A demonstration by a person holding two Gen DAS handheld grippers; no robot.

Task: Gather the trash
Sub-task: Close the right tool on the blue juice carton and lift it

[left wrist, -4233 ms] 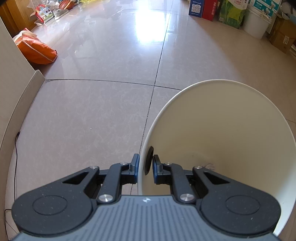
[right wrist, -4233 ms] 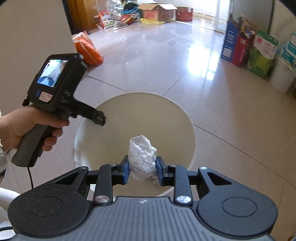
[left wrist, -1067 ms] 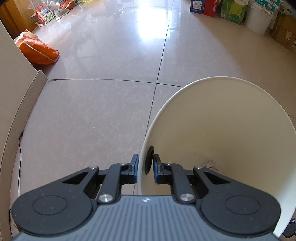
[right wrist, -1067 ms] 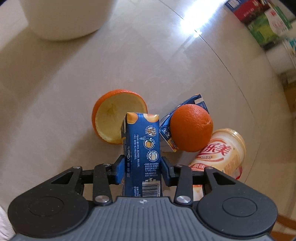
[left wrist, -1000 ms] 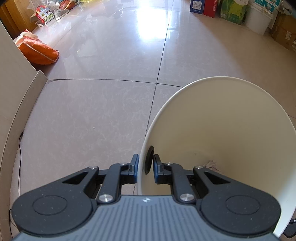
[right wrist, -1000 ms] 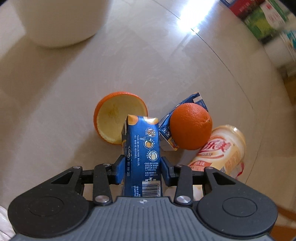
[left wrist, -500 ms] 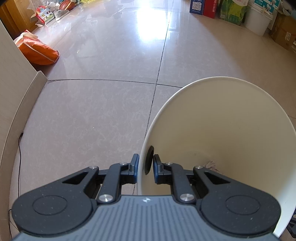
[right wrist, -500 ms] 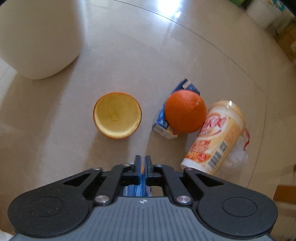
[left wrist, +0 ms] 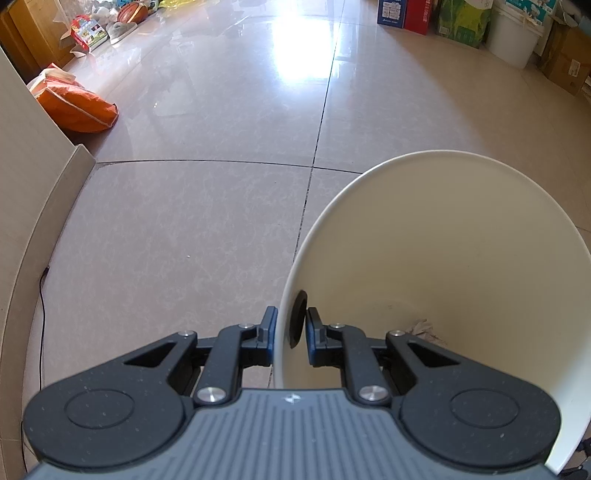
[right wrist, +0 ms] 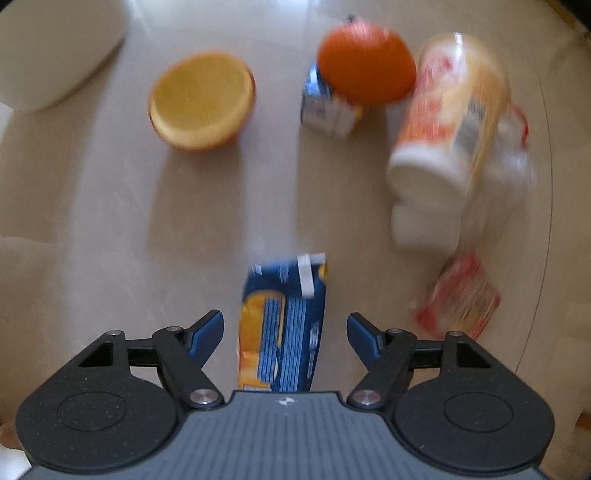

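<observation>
My left gripper (left wrist: 290, 328) is shut on the rim of a cream plastic bin (left wrist: 461, 236), which is tilted; a scrap of crumpled paper (left wrist: 421, 326) lies inside it. My right gripper (right wrist: 286, 332) is open above the floor, and a blue juice carton (right wrist: 284, 325) lies between its spread fingers without being clamped. Farther off lie a hollow orange-peel half (right wrist: 201, 101), a second blue carton (right wrist: 328, 107) with a whole orange (right wrist: 365, 62) on it, a cream drink cup (right wrist: 450, 122) on its side and a red wrapper (right wrist: 458, 299). The right wrist view is blurred.
The bin's outer wall (right wrist: 55, 51) shows at the upper left of the right wrist view. On the tiled floor an orange bag (left wrist: 74, 107) lies by the left wall, a thin cable (left wrist: 42, 295) runs along it, and boxes and a white bucket (left wrist: 513, 33) stand at the far right.
My right gripper had squeezed shut with the carton slipping below its fingers; now it stands wide open and the carton lies on the floor between them. The left gripper and bin have not moved.
</observation>
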